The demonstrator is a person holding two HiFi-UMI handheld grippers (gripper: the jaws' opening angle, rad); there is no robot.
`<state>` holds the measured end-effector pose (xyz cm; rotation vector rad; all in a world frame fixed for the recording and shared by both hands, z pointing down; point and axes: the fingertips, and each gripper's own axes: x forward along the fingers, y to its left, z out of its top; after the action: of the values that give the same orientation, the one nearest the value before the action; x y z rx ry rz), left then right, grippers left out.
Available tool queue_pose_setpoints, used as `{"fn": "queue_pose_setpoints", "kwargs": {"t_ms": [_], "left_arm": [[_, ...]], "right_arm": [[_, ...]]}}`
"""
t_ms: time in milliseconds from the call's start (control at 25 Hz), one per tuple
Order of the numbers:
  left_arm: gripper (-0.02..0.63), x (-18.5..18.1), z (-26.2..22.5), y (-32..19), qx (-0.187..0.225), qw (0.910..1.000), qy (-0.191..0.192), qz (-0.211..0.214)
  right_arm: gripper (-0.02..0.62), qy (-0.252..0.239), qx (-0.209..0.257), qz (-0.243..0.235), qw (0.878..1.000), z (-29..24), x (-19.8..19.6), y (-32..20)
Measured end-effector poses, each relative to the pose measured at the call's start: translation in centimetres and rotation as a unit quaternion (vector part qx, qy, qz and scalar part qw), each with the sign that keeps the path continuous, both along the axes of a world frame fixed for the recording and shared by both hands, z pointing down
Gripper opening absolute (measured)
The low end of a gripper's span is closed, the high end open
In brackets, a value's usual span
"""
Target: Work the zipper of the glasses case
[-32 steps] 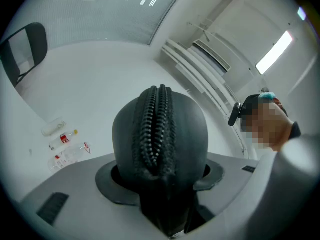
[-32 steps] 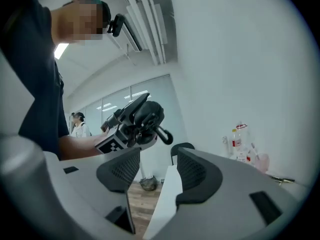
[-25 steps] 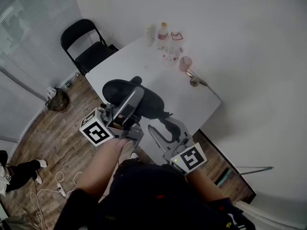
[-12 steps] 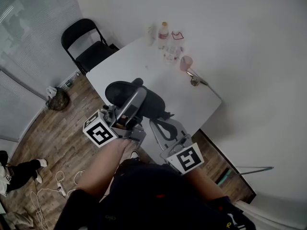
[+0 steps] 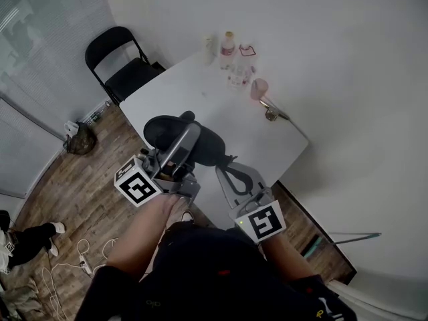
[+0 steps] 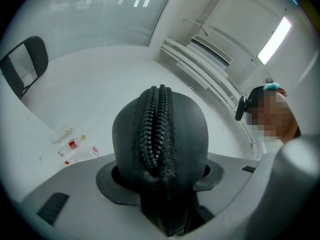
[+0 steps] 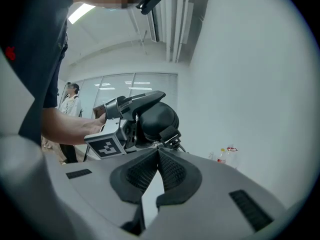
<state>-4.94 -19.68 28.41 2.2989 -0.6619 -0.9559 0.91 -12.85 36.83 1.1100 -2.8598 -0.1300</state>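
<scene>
Right tool (image 7: 159,150) closed at glasses case (image 7: 157,120) zipper (image 7: 171,135)

The white worktop (image 5: 200,99) in front of me carries, at its far corner, two upright bottles (image 5: 228,45), a pink cup (image 5: 259,87) and small things I cannot tell. On the wooden floor (image 5: 87,179) stand a black chair (image 5: 120,62) and white cables (image 5: 73,259).

The left gripper (image 5: 190,134) and the right gripper (image 5: 225,170) are moulded in grey, and each is topped with a white cube (image 5: 138,184) printed with black square markers. Black ribbed pads (image 7: 172,171) are set in the jaws. A dark short-sleeved top (image 5: 200,273) is worn.
</scene>
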Motion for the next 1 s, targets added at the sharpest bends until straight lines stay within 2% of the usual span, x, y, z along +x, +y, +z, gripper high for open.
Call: {"fn": "queue_pose_setpoints", "kwargs": {"t_ms": [120, 280, 480, 760, 920, 1000], "left_arm": [[0.261, 0.2, 0.8, -0.1, -0.005, 0.9997, -0.020, 0.011], [0.261, 0.8, 2.6, -0.1, -0.017, 0.9977, -0.054, 0.036], [0.259, 1.4, 4.0, 1.1, -0.022, 0.9914, -0.103, 0.077], [0.261, 3.4, 7.1, 2.2, -0.039, 0.9727, -0.166, 0.158], [0.261, 4.4, 7.9, 2.9, -0.023, 0.9631, -0.209, 0.168], [0.261, 4.9, 8.2, 3.7, -0.015, 0.9538, -0.240, 0.181]], "right_arm": [[0.018, 0.015, -0.004, 0.003, 1.000, 0.6, 0.7, -0.6], [0.020, 0.055, 0.018, -0.002, 0.998, 1.7, 1.3, -1.3], [0.020, 0.105, 0.032, -0.009, 0.994, 2.7, 1.1, -0.4], [0.020, 0.110, 0.024, -0.021, 0.993, 3.4, 1.2, -0.5], [0.021, 0.133, 0.025, -0.029, 0.990, 4.0, 1.5, -0.5], [0.021, 0.141, 0.025, -0.031, 0.989, 4.0, 1.5, -0.1]]}}
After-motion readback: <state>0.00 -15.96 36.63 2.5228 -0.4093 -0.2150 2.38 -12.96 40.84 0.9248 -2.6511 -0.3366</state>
